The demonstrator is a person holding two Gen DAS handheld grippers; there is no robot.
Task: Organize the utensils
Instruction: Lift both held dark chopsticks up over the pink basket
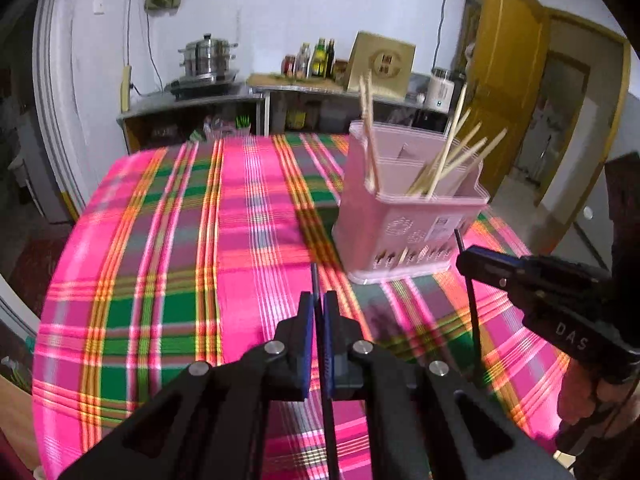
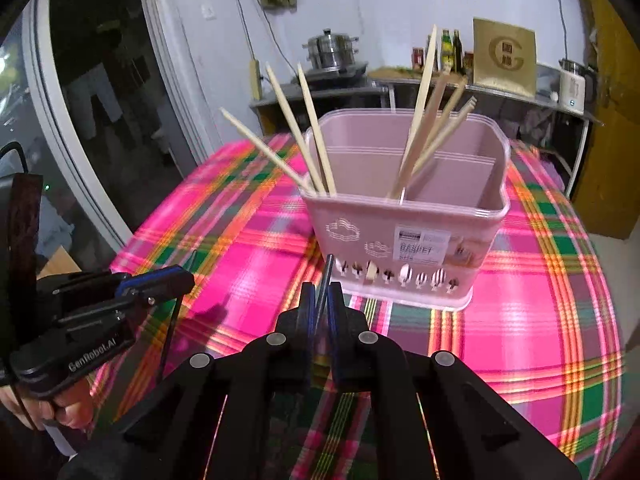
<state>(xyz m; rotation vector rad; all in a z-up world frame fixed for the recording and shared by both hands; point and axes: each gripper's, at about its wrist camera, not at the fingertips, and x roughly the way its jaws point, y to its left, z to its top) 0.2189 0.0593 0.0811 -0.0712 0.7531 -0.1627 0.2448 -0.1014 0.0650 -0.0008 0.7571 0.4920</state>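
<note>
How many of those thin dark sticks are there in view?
2. One dark stick is clamped in the left gripper, another dark stick in the right gripper, both near the pink basket. More may lie out of view.

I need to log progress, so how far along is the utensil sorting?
Done: pale wooden chopsticks already stand in the pink plastic basket. In hand: the left gripper and right gripper are each shut on a thin dark chopstick. Left: dropping both into the basket; nothing else shows on the plaid tablecloth.

left gripper (image 1: 319,304) clamps dark chopstick (image 1: 315,278) | pink basket (image 1: 404,216) beyond (bamboo chopsticks (image 1: 448,164) inside)
</note>
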